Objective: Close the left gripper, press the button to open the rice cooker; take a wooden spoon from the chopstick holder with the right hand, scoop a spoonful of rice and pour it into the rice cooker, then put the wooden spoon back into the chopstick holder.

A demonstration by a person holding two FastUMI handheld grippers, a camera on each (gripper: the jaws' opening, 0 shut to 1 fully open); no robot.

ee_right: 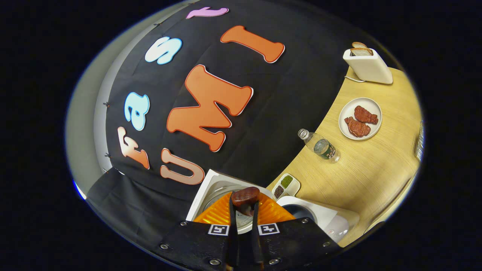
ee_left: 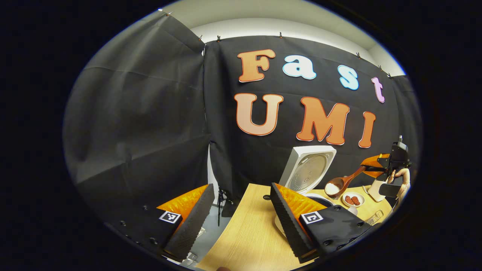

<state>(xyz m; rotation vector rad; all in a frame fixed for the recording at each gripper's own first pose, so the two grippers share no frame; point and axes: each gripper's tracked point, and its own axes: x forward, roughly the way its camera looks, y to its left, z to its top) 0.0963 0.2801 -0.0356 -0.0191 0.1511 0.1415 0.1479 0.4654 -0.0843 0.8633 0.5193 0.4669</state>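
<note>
The white rice cooker [ee_left: 301, 171] stands on the wooden table [ee_left: 248, 229] with its lid raised, showing the metal inner lid. My left gripper [ee_left: 241, 190] is open, low in front of the cooker, with nothing between its fingers. In the left gripper view, my right gripper [ee_left: 376, 165] holds the wooden spoon [ee_left: 340, 184] by its handle. White rice fills the spoon's bowl, which hangs just right of the cooker's pot opening [ee_left: 320, 196]. In the right gripper view, my right gripper [ee_right: 244, 205] is shut on the spoon's handle end [ee_right: 245, 195], above the cooker [ee_right: 324, 220].
A plate of meat pieces [ee_right: 360, 118], a water bottle [ee_right: 320, 146], a small two-part spice dish [ee_right: 286, 185] and a white toaster with bread [ee_right: 367, 64] stand on the table [ee_right: 376, 173]. A hand [ee_left: 402, 177] holds the right gripper. The table's left edge drops to the floor [ee_left: 214, 241].
</note>
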